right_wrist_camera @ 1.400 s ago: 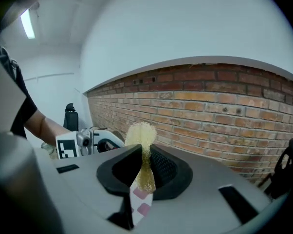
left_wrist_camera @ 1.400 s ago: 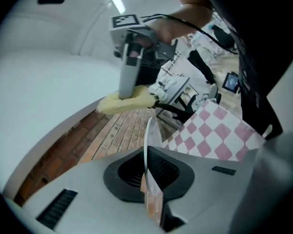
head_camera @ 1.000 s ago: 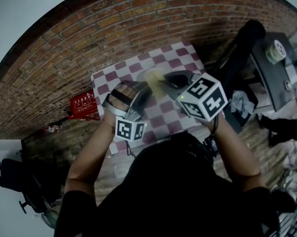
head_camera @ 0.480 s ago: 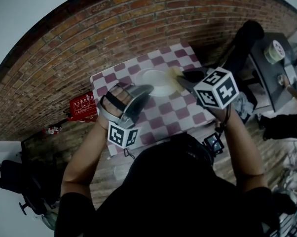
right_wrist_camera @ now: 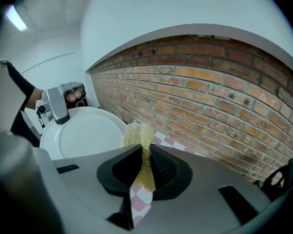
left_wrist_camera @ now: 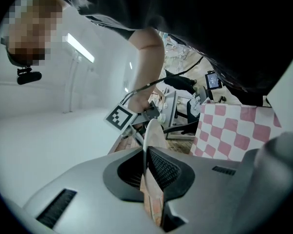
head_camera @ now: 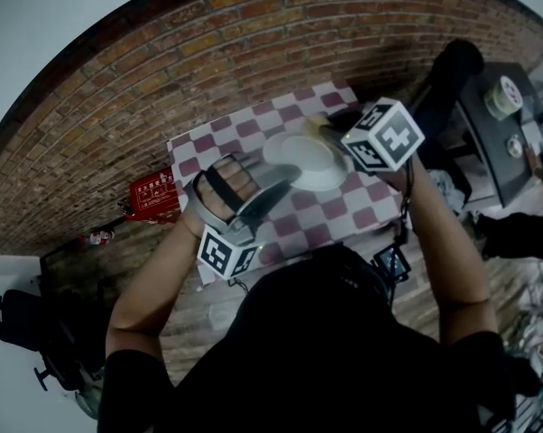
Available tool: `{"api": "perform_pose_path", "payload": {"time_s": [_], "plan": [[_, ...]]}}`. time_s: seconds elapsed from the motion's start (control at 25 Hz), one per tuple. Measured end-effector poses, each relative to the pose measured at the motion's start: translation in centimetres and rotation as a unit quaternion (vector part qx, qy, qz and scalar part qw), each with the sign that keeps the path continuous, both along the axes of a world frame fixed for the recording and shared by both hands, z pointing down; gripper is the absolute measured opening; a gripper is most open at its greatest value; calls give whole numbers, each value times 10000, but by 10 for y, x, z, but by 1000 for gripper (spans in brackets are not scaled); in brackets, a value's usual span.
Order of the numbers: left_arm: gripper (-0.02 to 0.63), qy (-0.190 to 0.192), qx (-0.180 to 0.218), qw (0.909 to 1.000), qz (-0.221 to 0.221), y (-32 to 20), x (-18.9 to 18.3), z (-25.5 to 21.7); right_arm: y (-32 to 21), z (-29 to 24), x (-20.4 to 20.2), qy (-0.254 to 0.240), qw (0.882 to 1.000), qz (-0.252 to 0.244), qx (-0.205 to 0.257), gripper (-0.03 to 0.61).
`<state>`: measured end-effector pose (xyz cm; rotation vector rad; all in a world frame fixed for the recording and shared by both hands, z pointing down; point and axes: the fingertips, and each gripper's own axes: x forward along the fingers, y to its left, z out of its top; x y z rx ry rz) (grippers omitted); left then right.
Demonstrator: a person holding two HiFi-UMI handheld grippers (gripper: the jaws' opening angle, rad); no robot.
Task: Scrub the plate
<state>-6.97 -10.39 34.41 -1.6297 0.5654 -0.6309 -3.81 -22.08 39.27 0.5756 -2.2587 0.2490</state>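
The left tongs (left_wrist_camera: 147, 165), clamped on the rim of the plate (head_camera: 308, 159), are holding it over the checkered surface (head_camera: 226, 138) while the right tongs (right_wrist_camera: 145, 167), gripping the yellow scrubber (right_wrist_camera: 139, 135), are moving from centre to rim, suggesting that scrubbing is continuing.

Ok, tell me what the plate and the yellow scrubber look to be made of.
The plate is plain white, smooth and faintly glossy, with a thin raised rim. It is probably glazed ceramic, though hard plastic would look alike. The scrubber is pale yellow and matte with a fuzzy, frayed top edge. It seems to be a soft fibrous scouring pad or sponge.
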Motion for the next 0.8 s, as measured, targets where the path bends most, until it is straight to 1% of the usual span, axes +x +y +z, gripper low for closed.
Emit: {"api": "perform_pose_path", "payload": {"time_s": [0.2, 0.44, 0.64, 0.72, 0.8], "plan": [[20, -14, 9, 9997, 235, 8, 16, -3, 5, -13, -26, 62, 9988, -460, 135, 49], [20, -126, -26, 9990, 425, 11, 31, 2, 27, -29, -57, 7, 9937, -1112, 112, 49], [20, -215, -21, 9991, 367, 6, 30, 7, 52, -47, -67, -145, 9892, -1459, 53, 49], [18, -211, -15, 9994, 291, 2, 27, 9, 60, -53, -65, -210, 9886, -1494, 26, 49], [18, -206, -9, 9997, 163, -3, 21, 10, 66, -58, -60, -273, 9895, -1422, -5, 49]]}}
